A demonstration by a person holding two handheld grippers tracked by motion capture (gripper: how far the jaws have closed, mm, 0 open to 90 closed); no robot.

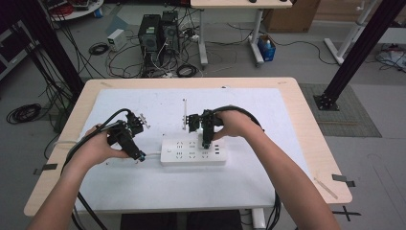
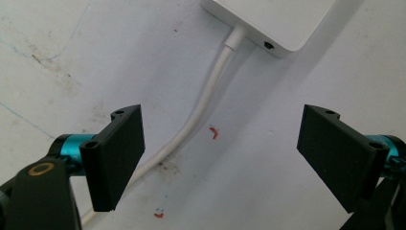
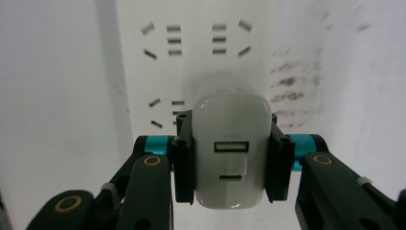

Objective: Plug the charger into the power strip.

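High view: left gripper [image 1: 140, 155], jaws wide apart and holding nothing, stands by the power strip's [image 1: 193, 151] left end over its white cord [image 2: 201, 103]. Right gripper [image 1: 206, 143] clamps a white charger [image 3: 231, 151] above the strip's sockets; bare mat [image 1: 249, 115] lies around.

White on white here: the power strip [image 1: 193, 151] mid-frame is white with small dark slots, its cord [image 2: 201, 110] white too, on a white mat [image 1: 158, 108] smudged brown with tiny red marks. The charger [image 3: 231, 158] at bottom centre is glossy white. Jaws are black with teal collars. The table [image 1: 313, 139] edge is pale wood.
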